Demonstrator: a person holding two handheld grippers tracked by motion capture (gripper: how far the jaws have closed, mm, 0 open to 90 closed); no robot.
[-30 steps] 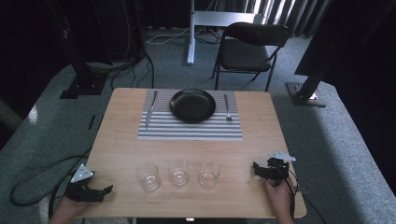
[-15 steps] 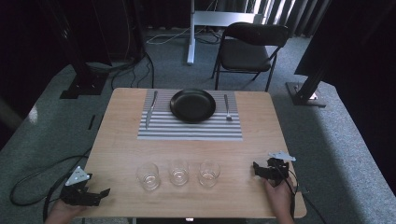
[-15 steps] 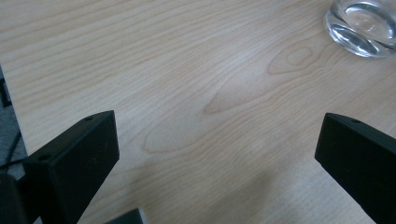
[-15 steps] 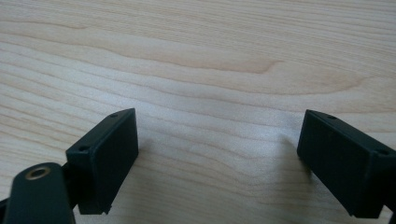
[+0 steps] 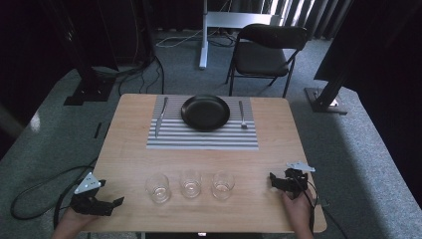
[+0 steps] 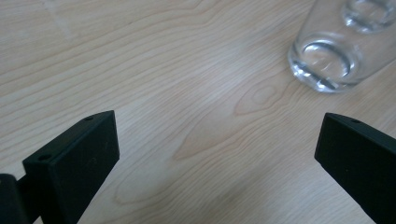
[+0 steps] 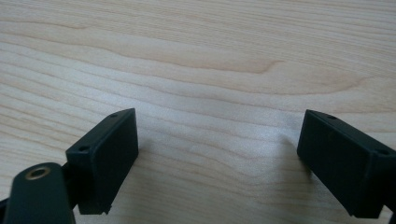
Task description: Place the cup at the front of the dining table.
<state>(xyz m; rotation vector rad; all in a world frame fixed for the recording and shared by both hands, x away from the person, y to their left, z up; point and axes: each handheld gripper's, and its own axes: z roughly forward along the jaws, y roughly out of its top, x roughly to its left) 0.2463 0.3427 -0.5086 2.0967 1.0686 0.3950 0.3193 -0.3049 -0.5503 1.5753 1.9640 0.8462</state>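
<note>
The table (image 5: 129, 149) carries a mat (image 5: 199, 139), a plate (image 5: 205, 112) and three glasses along the near edge. The left gripper (image 5: 110, 205), jaws wide and empty, sits low facing the nearest glass (image 5: 158, 188); it should probably approach level and straddle the base. The right gripper (image 5: 272, 179) rests open, empty, palm down

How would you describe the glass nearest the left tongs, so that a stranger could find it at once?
Start at the wooden table and find the striped placemat under the black plate. Nearer the person stands a row of three clear glasses. The wanted glass is the leftmost, closest to the open left tongs, and sits slightly nearer the table's front edge than the other two.
</note>
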